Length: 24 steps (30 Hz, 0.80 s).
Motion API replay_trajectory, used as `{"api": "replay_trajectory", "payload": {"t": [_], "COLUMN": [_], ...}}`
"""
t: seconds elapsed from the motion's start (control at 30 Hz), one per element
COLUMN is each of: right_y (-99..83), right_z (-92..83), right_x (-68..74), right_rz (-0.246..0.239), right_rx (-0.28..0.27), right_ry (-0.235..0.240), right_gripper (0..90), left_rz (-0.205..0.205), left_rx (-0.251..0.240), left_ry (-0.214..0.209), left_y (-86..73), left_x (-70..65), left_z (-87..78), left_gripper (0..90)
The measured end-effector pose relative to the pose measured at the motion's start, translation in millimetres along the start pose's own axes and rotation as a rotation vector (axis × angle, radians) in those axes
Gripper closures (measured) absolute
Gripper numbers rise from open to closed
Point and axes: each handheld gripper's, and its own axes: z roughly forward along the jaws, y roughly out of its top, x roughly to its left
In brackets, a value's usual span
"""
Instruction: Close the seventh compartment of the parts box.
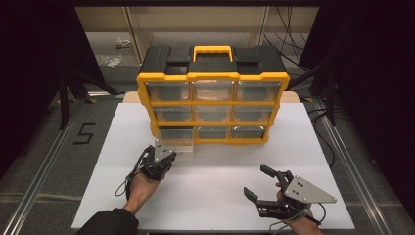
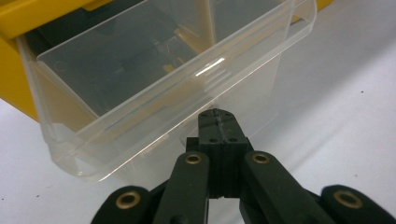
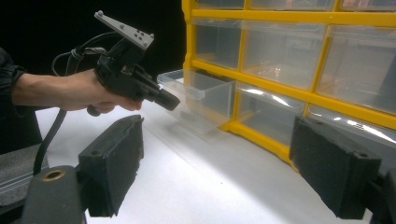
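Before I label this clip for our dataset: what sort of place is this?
Probably a lab recording bay, not a home: a white table ringed by black curtains, cables on the floor, and a floor mark "5".

Light falls from above on the white table (image 1: 215, 196); the surroundings are dark. Glare streaks the clear drawer (image 2: 154, 88). Near jaws blur softly.
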Motion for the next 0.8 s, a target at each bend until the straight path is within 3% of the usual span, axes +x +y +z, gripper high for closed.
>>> {"api": "replay_trajectory", "payload": {"t": [0.8], "right_y": [0.0], "right_z": [0.1], "right_x": [0.4], "right_rz": [-0.001], "right_rx": [0.004], "right_ry": [0.0], "right_gripper": [18.8], "left_rz": [0.038], "left_rx": [-0.026], "left_ry": [0.029], "left_y": [-0.6], "left_x": [4.9], "left_z": [10.1], "left_gripper": [89.7]}}
